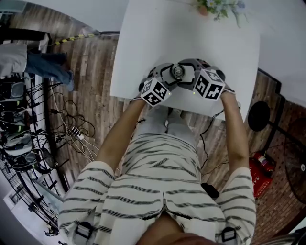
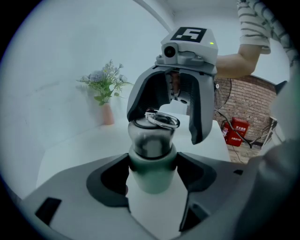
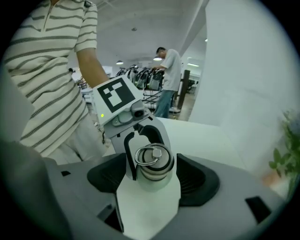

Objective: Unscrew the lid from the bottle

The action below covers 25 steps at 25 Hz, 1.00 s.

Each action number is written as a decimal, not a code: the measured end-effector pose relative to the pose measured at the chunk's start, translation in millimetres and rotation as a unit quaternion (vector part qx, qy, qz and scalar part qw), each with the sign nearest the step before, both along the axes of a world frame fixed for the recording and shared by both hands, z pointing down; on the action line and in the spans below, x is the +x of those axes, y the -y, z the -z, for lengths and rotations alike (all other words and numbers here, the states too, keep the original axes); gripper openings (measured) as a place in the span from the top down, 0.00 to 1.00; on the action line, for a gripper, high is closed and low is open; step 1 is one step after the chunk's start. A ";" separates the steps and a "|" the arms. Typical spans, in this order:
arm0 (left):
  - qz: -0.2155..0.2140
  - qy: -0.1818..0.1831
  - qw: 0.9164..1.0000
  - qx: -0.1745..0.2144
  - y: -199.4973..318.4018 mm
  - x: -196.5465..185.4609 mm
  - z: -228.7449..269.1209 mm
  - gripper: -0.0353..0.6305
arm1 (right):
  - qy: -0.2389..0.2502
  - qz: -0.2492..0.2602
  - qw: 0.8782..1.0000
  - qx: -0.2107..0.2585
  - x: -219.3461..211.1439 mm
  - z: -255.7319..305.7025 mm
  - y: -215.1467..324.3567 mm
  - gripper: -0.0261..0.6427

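Observation:
A bottle (image 2: 151, 171) with a pale green body and a steel lid (image 2: 151, 136) that carries a ring handle stands upright near the front edge of the white table (image 1: 143, 38). My left gripper (image 2: 152, 172) is shut on the green body, its pads pressed against both sides. My right gripper (image 3: 153, 177) faces it from the other side and straddles the lid (image 3: 153, 165), with a narrow gap between each pad and the lid. In the head view both grippers meet over the bottle's top (image 1: 178, 72).
A small vase of flowers (image 1: 210, 7) stands at the table's far edge, well beyond the bottle. Cables (image 1: 71, 124) lie on the wood floor at left, and a red case (image 1: 260, 172) at right. A person (image 3: 166, 79) stands far off in the room.

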State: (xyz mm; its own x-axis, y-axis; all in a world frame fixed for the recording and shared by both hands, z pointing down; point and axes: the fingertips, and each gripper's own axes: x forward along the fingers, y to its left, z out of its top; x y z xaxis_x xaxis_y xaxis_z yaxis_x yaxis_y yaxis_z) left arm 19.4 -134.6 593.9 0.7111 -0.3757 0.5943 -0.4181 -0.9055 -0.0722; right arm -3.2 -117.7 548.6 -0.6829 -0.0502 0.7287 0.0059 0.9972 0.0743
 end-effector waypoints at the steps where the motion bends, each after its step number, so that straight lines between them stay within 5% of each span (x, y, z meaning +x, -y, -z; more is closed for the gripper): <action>1: 0.000 0.000 1.000 0.000 0.3 -0.2 -0.2 0.47 | 0.021 -0.029 0.999 -0.001 -2.0 2.5 0.5 0.44; 5: 0.001 0.001 1.000 0.001 1.5 -0.5 0.2 0.47 | 0.117 -0.174 0.978 -0.016 -6.7 16.7 10.7 0.42; 11: 0.003 0.002 1.000 -0.001 1.8 -1.6 -0.1 0.47 | 0.200 -0.388 0.900 -0.007 4.7 27.5 27.9 0.47; 20: 0.007 0.000 1.000 0.000 0.4 -2.6 0.2 0.47 | 0.192 -0.509 0.839 0.012 1.1 19.2 25.5 0.53; 25: 0.008 0.000 1.000 -0.001 1.8 -2.3 0.3 0.47 | 0.182 -0.517 0.837 0.019 1.7 15.6 26.3 0.60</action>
